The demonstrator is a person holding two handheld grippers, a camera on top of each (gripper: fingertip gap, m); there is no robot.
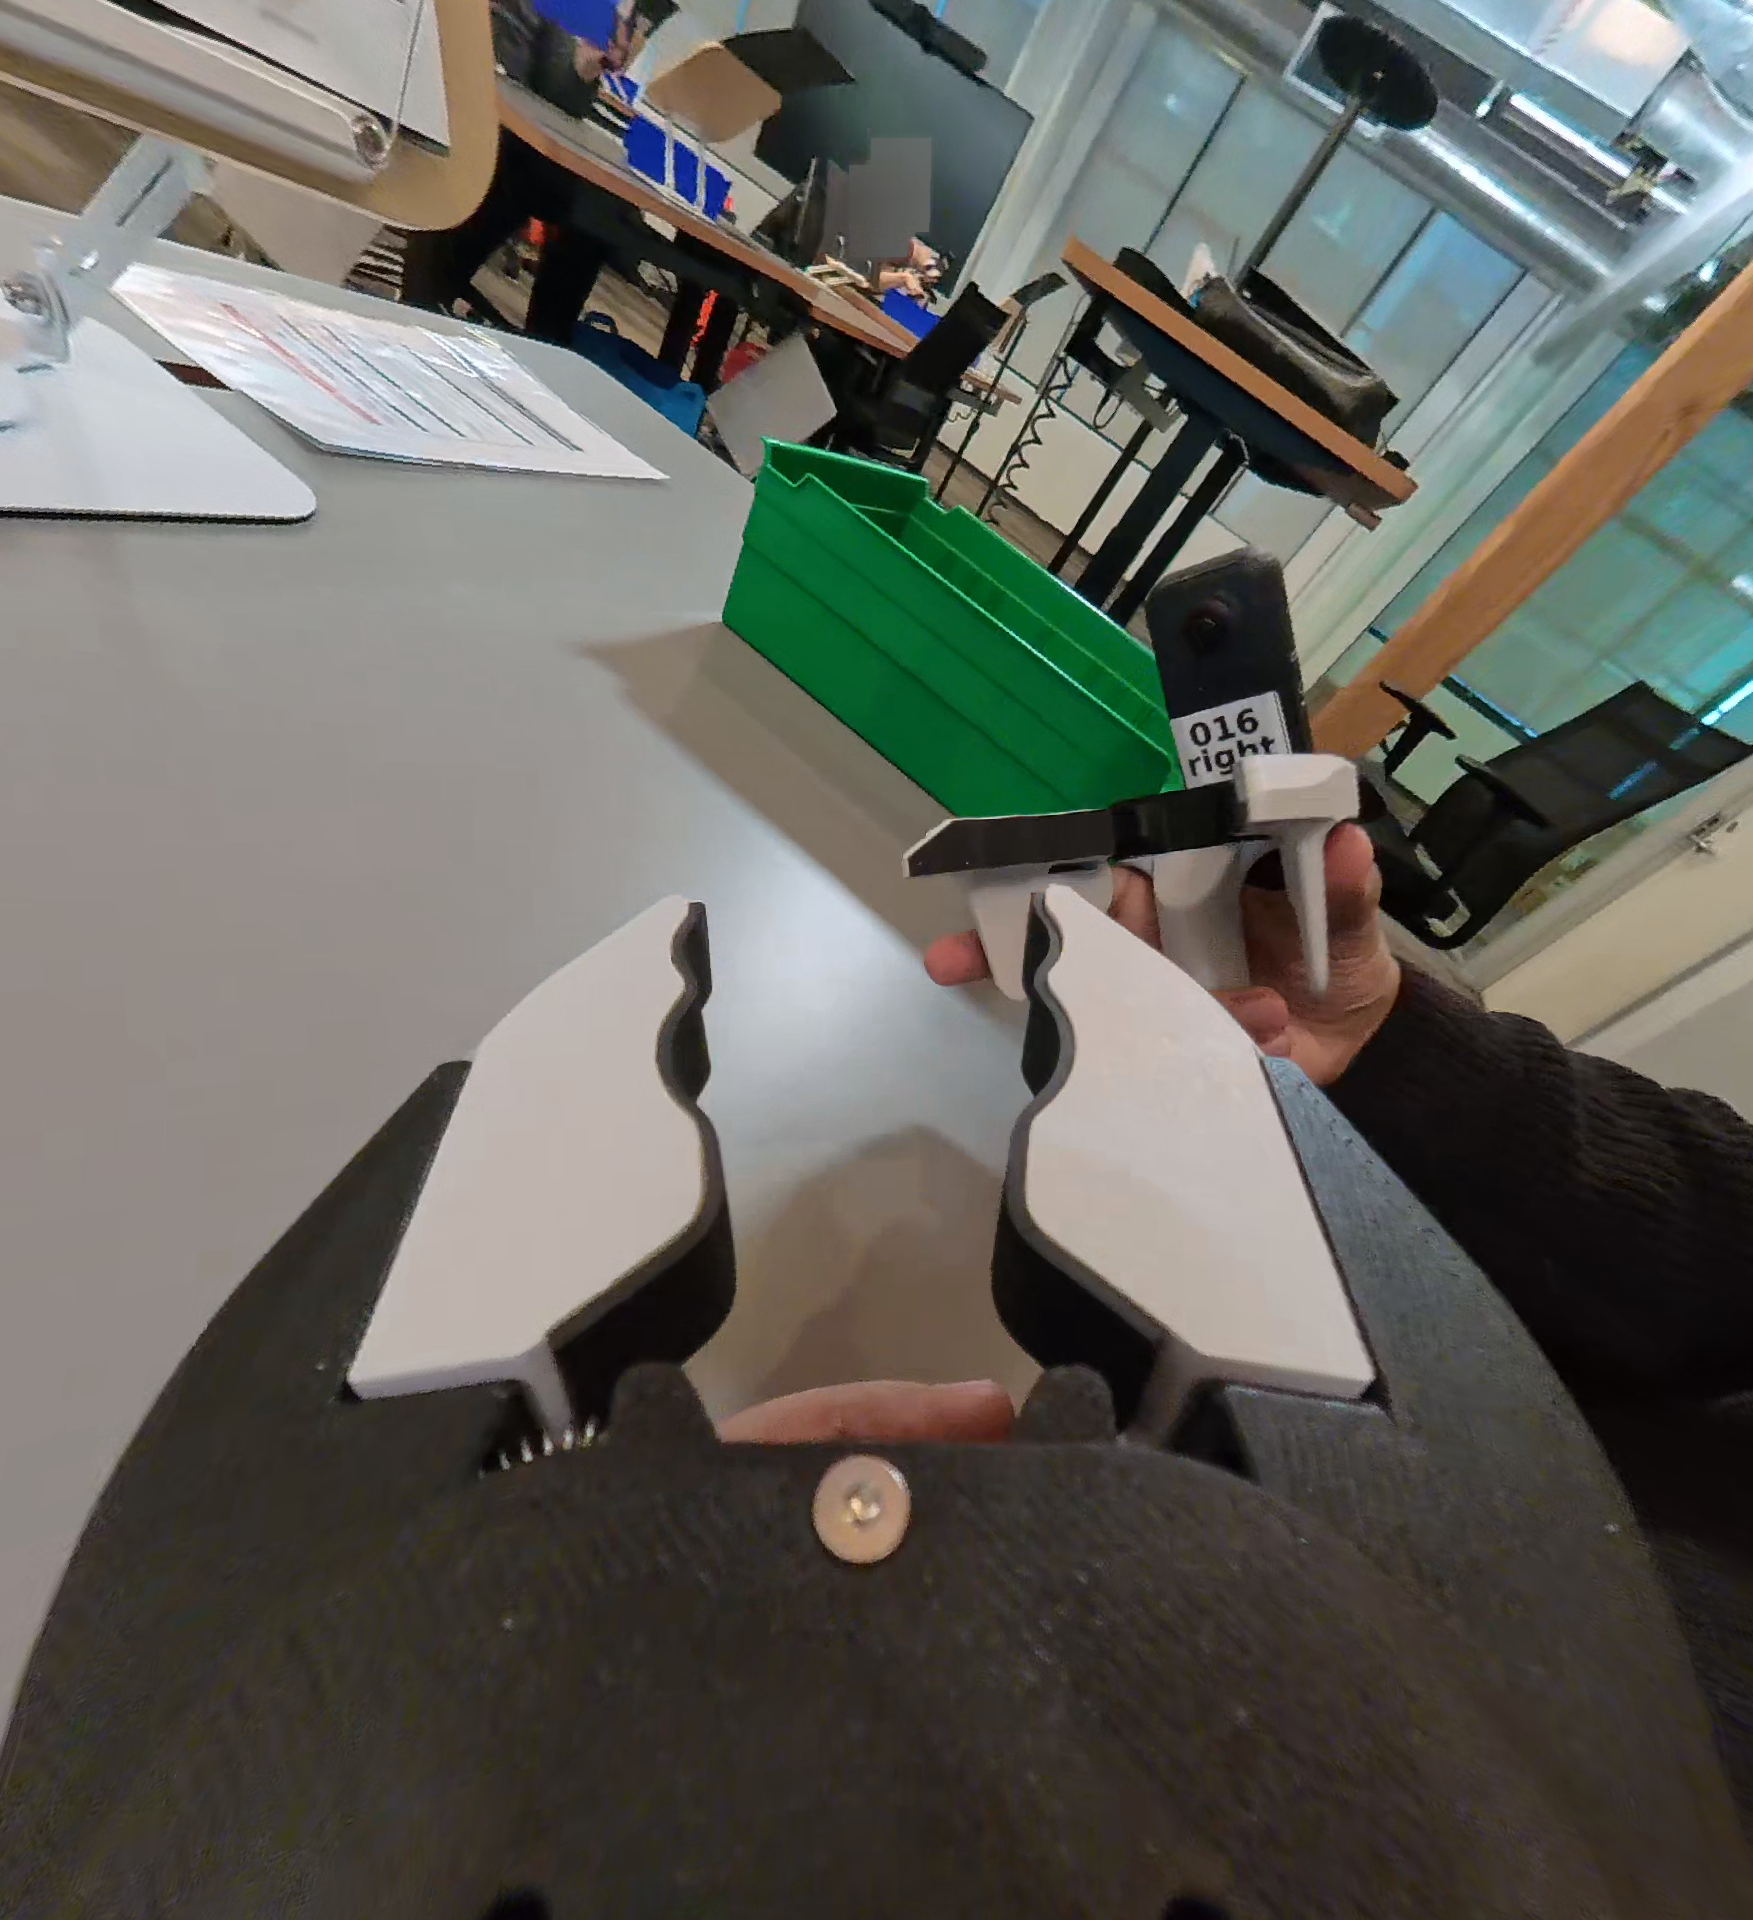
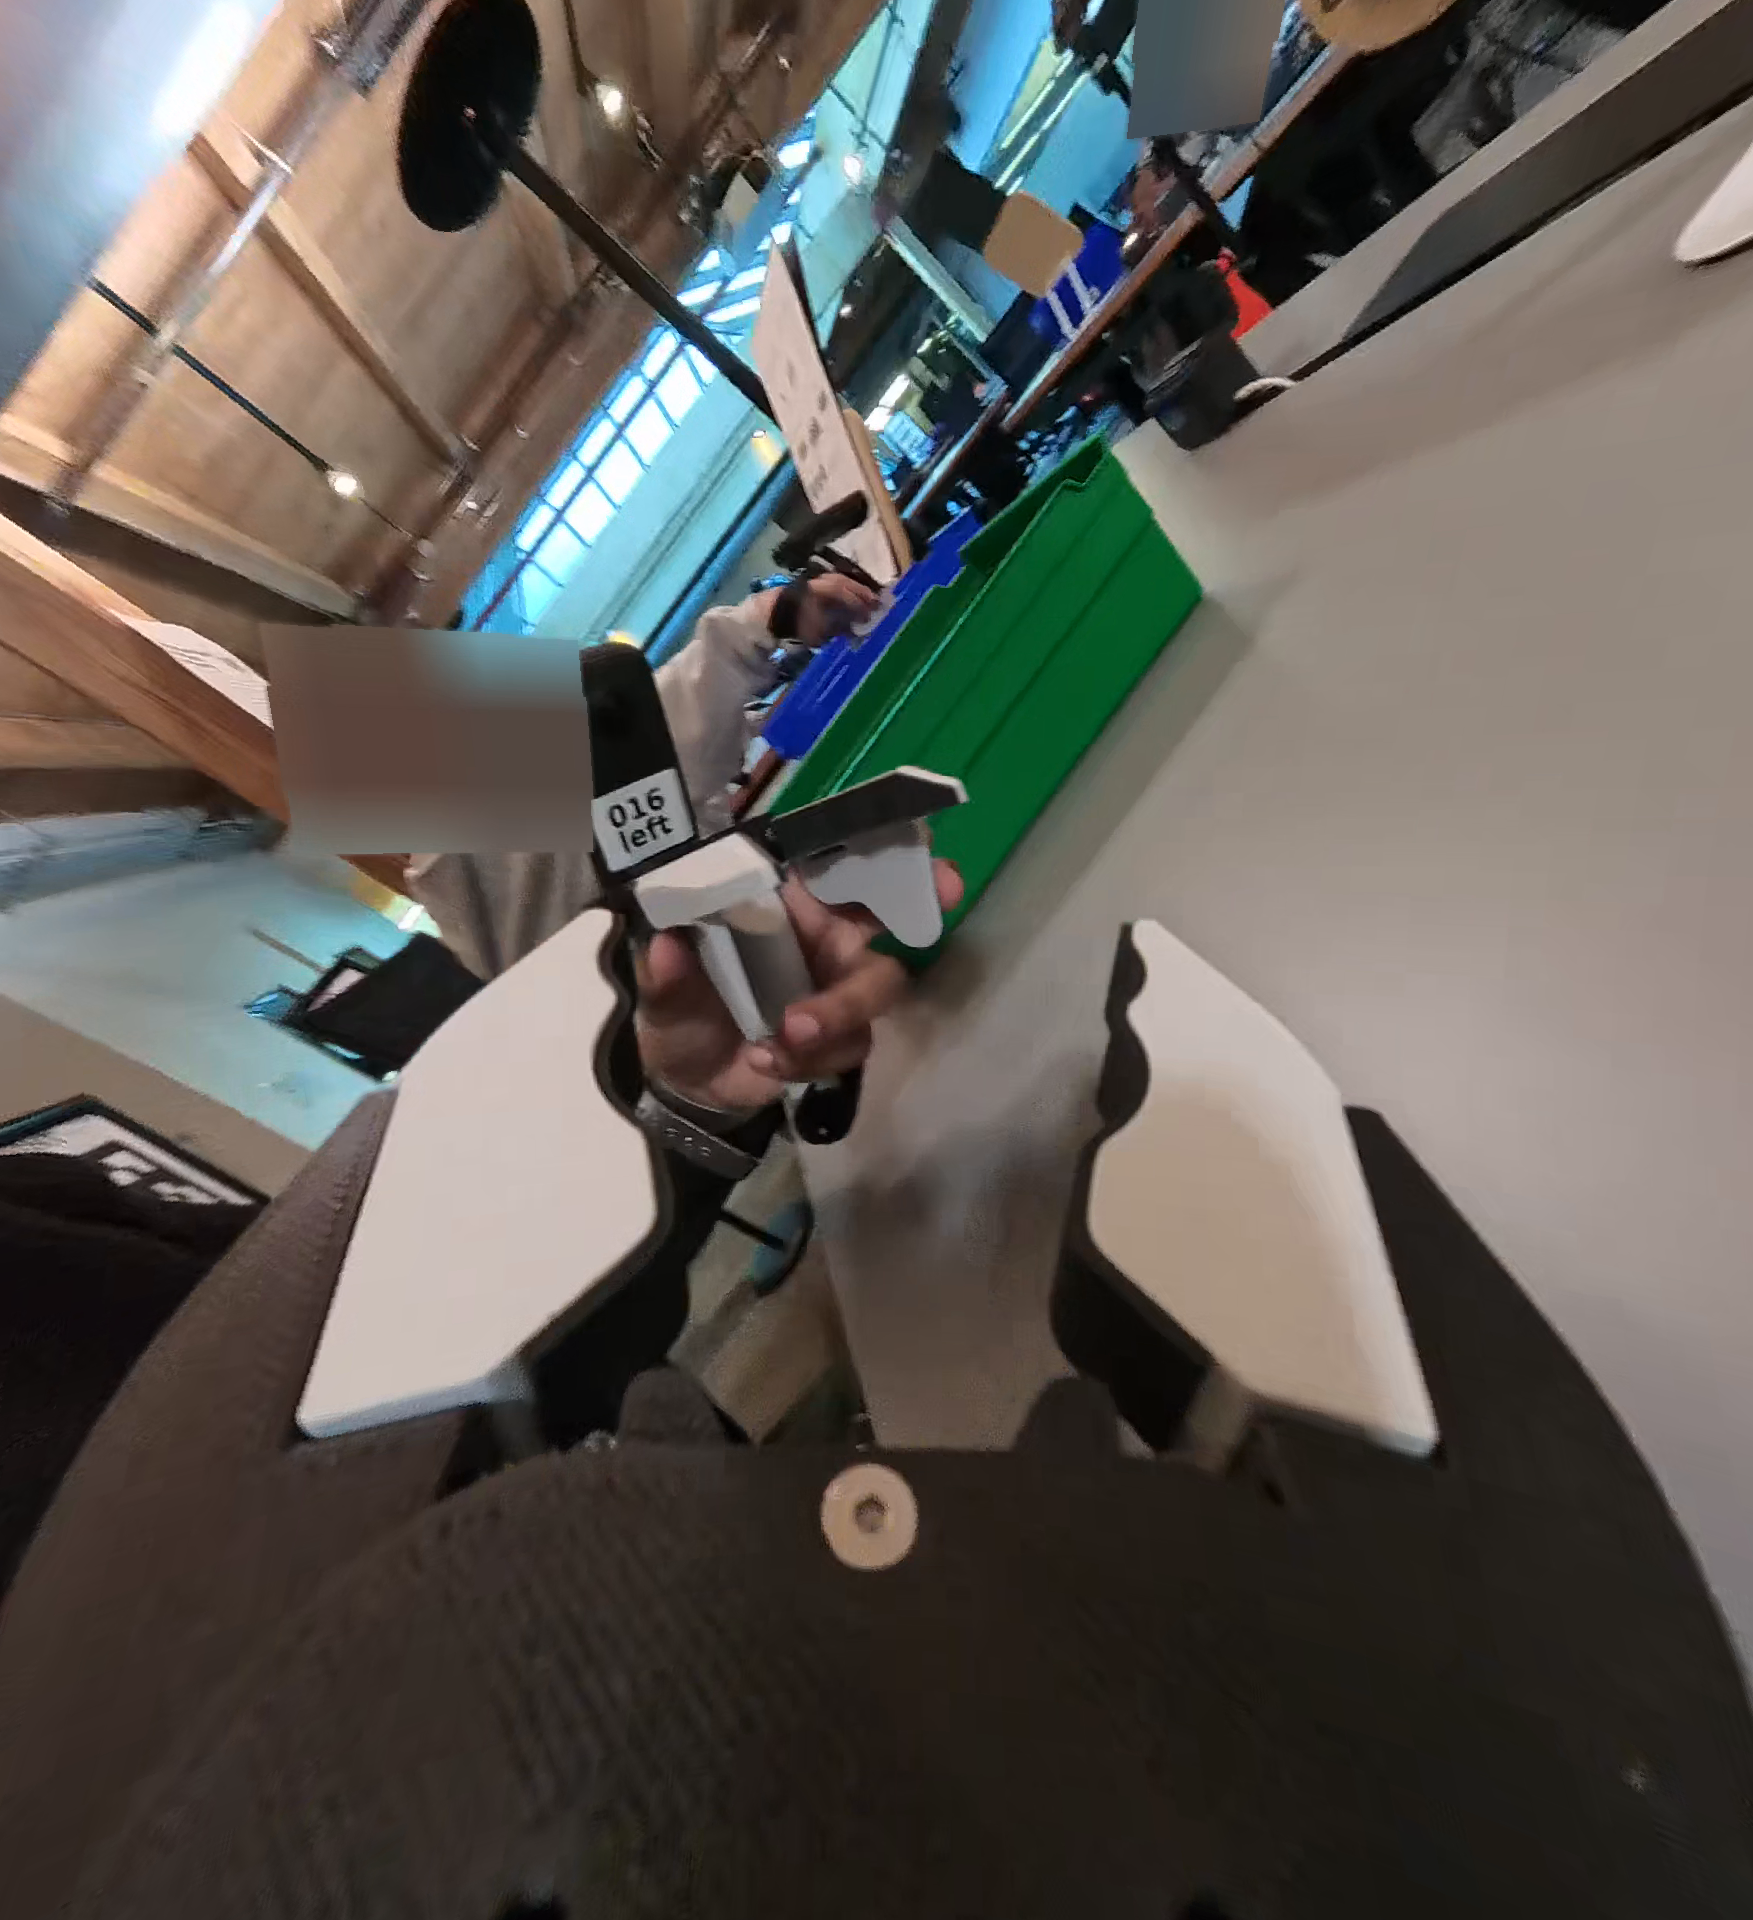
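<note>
Hovering over the grey table (image 1: 280,831), the left gripper (image 1: 867,935) and right gripper (image 2: 867,956) both gape wide, holding nothing. The green bin (image 1: 913,644) sits near the table's far edge. A careless swing could knock the grippers together or nudge the bin off.

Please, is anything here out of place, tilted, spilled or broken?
Nothing stands out. The green bin sits flat on the grey table, near its far edge; no spill or damage shows. The left gripper and right gripper are open, holding nothing, above the table.
</note>
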